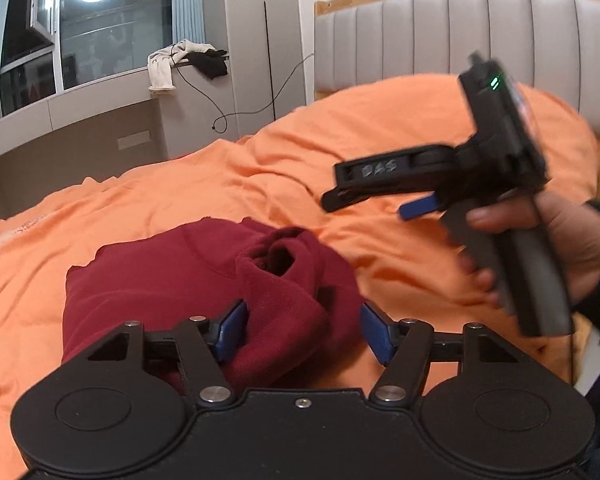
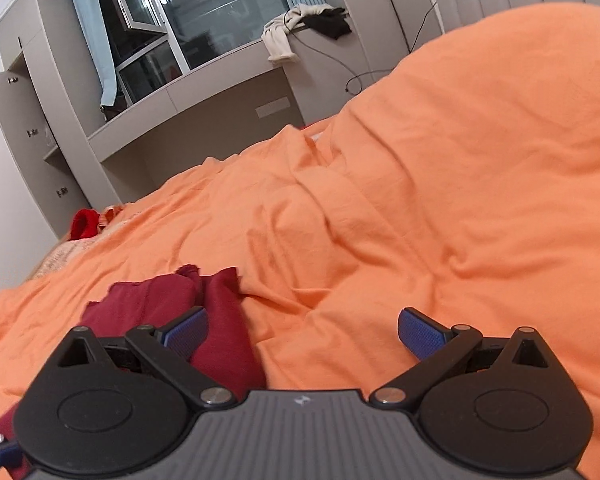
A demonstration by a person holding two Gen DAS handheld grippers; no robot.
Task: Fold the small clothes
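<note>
Item I log: one dark red garment [image 1: 204, 280], soft fleece-like cloth, lying bunched and partly folded on the orange bed cover [image 1: 340, 152]. In my left wrist view it sits at centre toward 6 o'clock, a rolled opening puckered at its 1 o'clock end. In my right wrist view it lies at 7 o'clock.
</note>
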